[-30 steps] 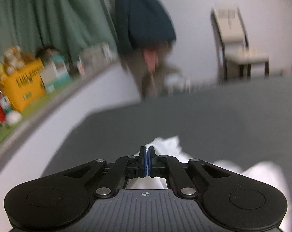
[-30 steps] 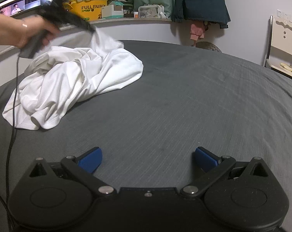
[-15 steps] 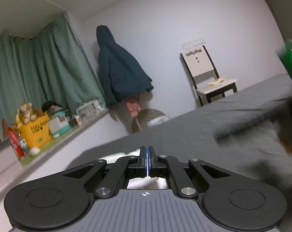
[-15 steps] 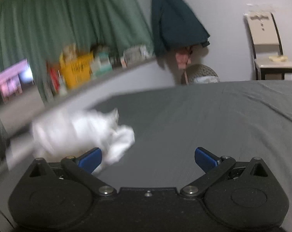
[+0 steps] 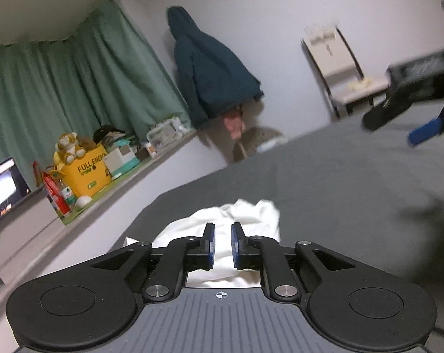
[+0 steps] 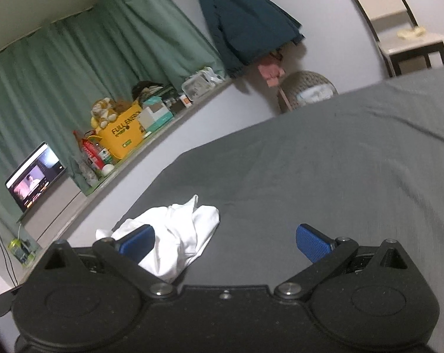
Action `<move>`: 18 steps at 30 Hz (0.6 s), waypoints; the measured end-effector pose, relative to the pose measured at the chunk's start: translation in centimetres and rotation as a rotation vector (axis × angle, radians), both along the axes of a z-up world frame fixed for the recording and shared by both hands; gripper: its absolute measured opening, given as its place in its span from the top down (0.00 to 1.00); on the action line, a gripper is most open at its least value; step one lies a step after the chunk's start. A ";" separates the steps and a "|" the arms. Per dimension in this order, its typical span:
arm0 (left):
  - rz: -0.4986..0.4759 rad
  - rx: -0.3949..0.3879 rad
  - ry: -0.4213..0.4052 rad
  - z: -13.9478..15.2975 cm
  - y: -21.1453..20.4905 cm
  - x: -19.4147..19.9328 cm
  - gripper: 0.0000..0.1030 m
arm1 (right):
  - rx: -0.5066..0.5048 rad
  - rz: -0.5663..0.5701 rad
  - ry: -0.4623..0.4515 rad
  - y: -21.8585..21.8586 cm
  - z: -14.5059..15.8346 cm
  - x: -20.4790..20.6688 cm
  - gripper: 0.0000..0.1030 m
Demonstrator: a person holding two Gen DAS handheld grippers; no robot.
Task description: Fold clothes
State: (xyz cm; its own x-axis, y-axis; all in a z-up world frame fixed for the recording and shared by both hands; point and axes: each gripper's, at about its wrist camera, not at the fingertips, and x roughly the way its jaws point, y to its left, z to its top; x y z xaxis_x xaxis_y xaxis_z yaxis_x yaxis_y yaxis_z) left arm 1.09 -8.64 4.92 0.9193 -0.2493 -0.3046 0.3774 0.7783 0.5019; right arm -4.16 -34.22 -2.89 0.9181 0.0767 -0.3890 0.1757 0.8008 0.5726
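Change since a second ago: your left gripper (image 5: 222, 245) was clamped on a pinch of the white garment (image 5: 245, 214); its jaws have just been opening, and the cloth now lies beyond and below the pads rather than pressed between them. Your right gripper (image 6: 224, 242) has rolled, so its view of the room is tilted.

Left jaws: a narrow gap, pads parallel, nothing gripped. White cloth shows through the gap, but it is the heap underneath.

Right jaws: spread wide, empty. One blue pad sits in front of the garment (image 6: 174, 235) in the picture; I cannot tell whether it touches.

Right gripper, seen from left: blurred at the right edge (image 5: 421, 111), well above the bed.

Garment: a crumpled white heap, no edge or sleeve laid flat, on the dark grey bed sheet (image 6: 310, 182) near the edge that faces the ledge (image 6: 192, 108).

Why it lies so: judged, you let go to drop the heap at the working spot. Released cloth slumps, hence the bunching.

Why right jaws wide: judged, ready to take a fresh hold on a hem or shoulder.

Task progress: early. No fold is made yet; the garment needs spreading first.

Surroundings: yellow box (image 6: 123, 136) and laptop screen (image 6: 35, 176) on the ledge, well apart from the cloth; chair (image 5: 339, 67) by the wall.
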 end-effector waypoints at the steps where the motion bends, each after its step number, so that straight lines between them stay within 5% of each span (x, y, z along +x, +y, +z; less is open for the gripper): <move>1: -0.007 0.030 0.007 -0.1 -0.5 1.0 0.87 | 0.009 0.002 0.002 -0.1 -0.2 0.1 0.00; 5: -0.022 0.114 0.025 -0.9 -2.1 4.7 0.87 | 0.021 0.020 0.002 -0.1 -0.2 0.2 0.00; 9: -0.011 0.116 0.093 -1.6 -3.3 7.8 0.86 | 0.029 0.029 0.018 0.0 -0.5 0.4 0.00; 13: -0.015 0.234 0.069 -3.3 -5.0 9.7 0.86 | 0.045 0.041 0.038 0.1 -0.9 0.7 0.00; 16: 0.016 0.244 0.153 -4.1 -5.0 10.9 0.83 | 0.048 0.045 0.045 0.2 -1.1 0.8 0.00; 18: 0.068 0.240 0.239 -5.2 -4.7 11.7 0.41 | 0.054 0.045 0.049 0.2 -1.2 0.8 0.00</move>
